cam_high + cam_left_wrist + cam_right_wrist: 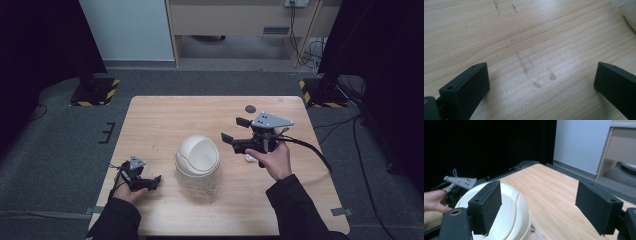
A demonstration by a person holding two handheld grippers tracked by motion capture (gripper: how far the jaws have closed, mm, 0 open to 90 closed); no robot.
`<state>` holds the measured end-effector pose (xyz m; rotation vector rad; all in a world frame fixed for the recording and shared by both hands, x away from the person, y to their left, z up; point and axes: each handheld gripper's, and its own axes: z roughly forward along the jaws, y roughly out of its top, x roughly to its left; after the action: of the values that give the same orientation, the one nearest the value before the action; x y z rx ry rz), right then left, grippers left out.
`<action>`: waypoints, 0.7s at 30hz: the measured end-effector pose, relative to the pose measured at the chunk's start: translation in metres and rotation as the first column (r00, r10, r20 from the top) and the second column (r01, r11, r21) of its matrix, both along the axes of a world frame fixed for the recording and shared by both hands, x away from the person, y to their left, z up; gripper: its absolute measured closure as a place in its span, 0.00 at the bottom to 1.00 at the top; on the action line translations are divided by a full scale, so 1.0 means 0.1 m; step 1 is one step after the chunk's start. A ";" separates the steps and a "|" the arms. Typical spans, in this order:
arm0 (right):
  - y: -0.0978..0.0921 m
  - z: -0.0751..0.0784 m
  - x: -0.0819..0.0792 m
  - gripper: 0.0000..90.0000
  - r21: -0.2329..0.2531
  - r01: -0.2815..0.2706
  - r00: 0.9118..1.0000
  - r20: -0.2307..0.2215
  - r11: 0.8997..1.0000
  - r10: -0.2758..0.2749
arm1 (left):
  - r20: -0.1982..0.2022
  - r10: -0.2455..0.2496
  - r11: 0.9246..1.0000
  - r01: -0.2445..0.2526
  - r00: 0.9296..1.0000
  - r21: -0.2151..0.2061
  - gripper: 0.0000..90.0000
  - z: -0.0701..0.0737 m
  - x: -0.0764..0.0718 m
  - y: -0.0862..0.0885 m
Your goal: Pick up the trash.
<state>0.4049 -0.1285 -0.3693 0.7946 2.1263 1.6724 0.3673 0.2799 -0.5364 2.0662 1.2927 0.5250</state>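
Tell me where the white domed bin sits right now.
In the high view, the white domed bin stands near the table's middle, between the left gripper and right gripper.

Pretty plain room: grey carpet floor (55, 145), black curtains (35, 45) down both sides, a pale blue-white wall panel (127, 27) at the back next to a light wooden cabinet (225, 17). Yellow-and-black striped stand bases (95, 92) sit beyond the light wood-grain table (165, 115).

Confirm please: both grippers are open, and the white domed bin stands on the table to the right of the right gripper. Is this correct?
Not quite. The white domed bin stands between the two, left of the right gripper and right of the left gripper, as the high view shows. Both grippers are open, and the bin is on the table.
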 end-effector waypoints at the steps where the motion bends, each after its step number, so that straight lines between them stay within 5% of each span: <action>1: 0.03 -0.03 -0.01 0.23 -0.005 -0.007 1.000 -0.007 1.000 0.007 | 0.000 0.000 1.000 0.000 1.000 0.000 0.00 0.00 0.00 0.00; 21: 0.34 -0.49 -0.01 0.24 -0.101 -0.076 0.991 -0.119 0.992 0.064 | 0.000 0.000 1.000 0.000 1.000 0.000 0.00 0.00 0.00 0.00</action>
<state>0.4036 -0.0946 -0.4182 0.8129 2.3250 1.5679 0.3673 0.2799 -0.5364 2.0666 1.2924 0.5250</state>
